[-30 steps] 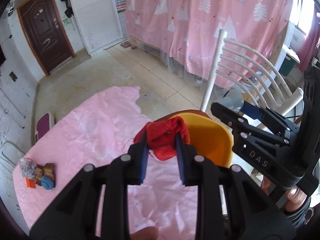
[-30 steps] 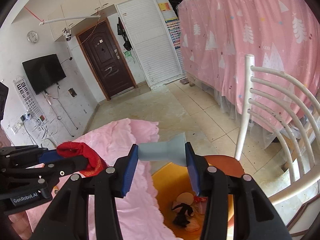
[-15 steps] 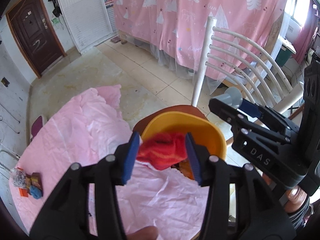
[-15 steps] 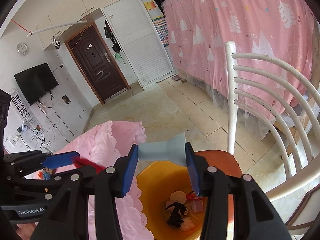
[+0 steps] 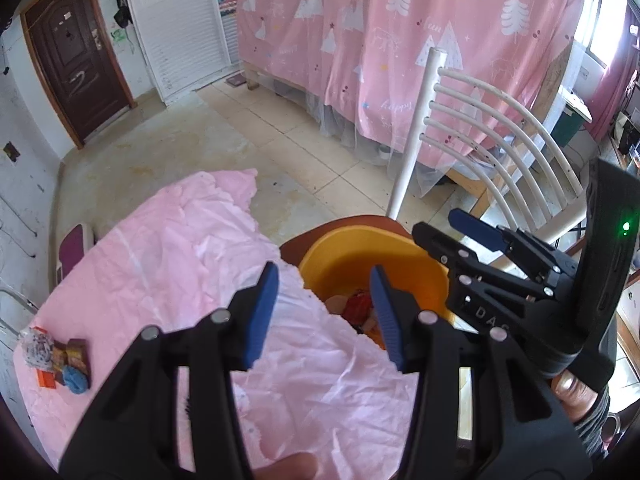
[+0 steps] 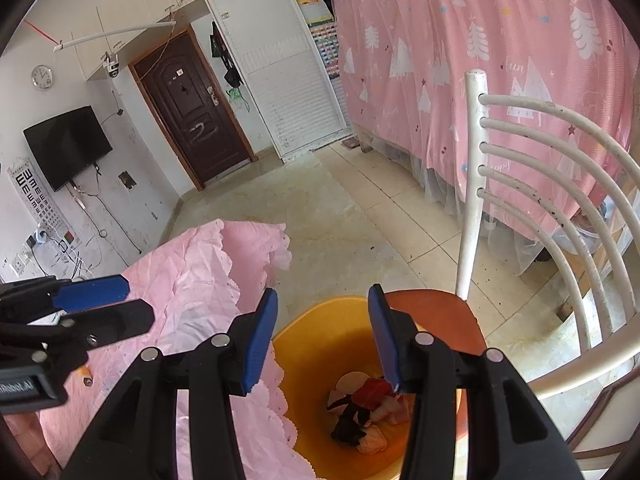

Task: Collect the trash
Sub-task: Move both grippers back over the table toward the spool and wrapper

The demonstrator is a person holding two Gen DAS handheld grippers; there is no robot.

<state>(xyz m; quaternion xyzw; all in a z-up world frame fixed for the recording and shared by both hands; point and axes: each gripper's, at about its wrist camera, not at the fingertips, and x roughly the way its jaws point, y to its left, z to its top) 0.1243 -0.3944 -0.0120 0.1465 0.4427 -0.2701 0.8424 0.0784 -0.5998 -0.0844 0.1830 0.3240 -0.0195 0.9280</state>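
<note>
An orange bin [image 5: 352,256] [image 6: 320,344] stands on a chair seat beside the pink-covered table [image 5: 168,264]. Trash lies at its bottom, including a red crumpled piece [image 6: 374,390] [image 5: 356,306] and a black scrap [image 6: 348,420]. My left gripper [image 5: 323,312] is open and empty above the bin's near rim. My right gripper [image 6: 323,336] is open and empty over the bin; it also shows in the left wrist view [image 5: 472,232]. More trash [image 5: 60,360] lies in a small pile at the table's far left.
A white slatted chair back [image 6: 540,184] rises to the right of the bin. A pink curtain [image 5: 400,40] hangs behind it. A small orange item [image 6: 85,374] lies on the cloth. The tiled floor [image 6: 304,216] lies beyond the table edge.
My left gripper opened and the red piece dropped into the bin. My right gripper opened and the grey spool-shaped piece it held is gone from its fingers.
</note>
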